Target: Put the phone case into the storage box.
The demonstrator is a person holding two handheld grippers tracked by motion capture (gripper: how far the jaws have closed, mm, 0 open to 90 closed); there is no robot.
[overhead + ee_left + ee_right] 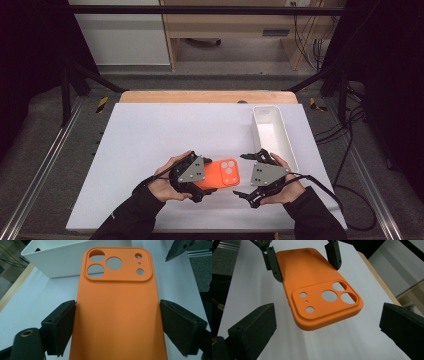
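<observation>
Overhead and gripper-mounted views of a white table sheet [150,150] laid on a wooden tabletop. The left gripper [207,181], black with a grey three-cornered plate on top, pinches a flat orange silicone phone case [222,173] across its width: in the left gripper view the two dark pads [63,325] press against the case's long edges, one on each side, at about mid-length. The phone case [117,315] is held off the sheet, roughly level, with its outer back face up and its raised camera block, pierced by three large round openings and several small ones, at the end pointing away from the left gripper. In the high view that camera end lies between the two hands, toward the right gripper [245,175]. The right gripper faces the case with its jaws spread wide; in the right gripper view the case's camera end [324,302] sits between and beyond the two black jaws, touching neither. A long white rectangular plastic bin [272,135] stands on the sheet just beyond the right hand [285,187], apart from the case.
</observation>
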